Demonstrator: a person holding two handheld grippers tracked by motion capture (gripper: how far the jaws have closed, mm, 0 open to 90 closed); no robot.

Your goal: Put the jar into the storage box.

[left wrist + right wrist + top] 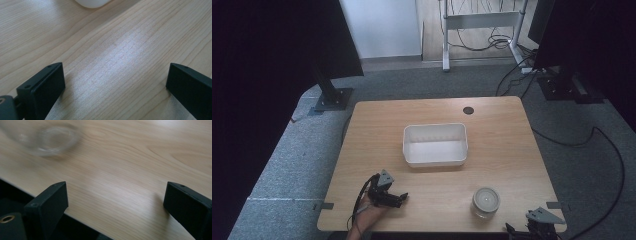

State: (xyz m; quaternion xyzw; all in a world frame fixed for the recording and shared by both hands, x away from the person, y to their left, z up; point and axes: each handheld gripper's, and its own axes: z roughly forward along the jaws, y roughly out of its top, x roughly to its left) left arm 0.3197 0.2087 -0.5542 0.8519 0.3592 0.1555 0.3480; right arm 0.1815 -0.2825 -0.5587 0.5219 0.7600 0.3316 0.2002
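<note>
An empty white rectangular bin (435, 144) stands at the middle of the wooden table (497, 125). A clear glass jar (485, 201) stands near the front right; it appears blurred at the upper left of the right gripper view (51, 141). My left gripper (400, 199) lies low over the front left of the table, held by a hand, its jaws wide apart over bare wood (115, 80). My right gripper (532, 231) hangs at the front right corner, jaws wide apart over the table's edge (115, 202), with nothing between them.
A round cable hole (468, 110) sits near the table's far edge. The bin's rounded white corner (92, 3) shows at the top of the left gripper view. Black stands (332, 95), cables (602, 150) and a white frame (482, 22) stand on the grey carpet around the table.
</note>
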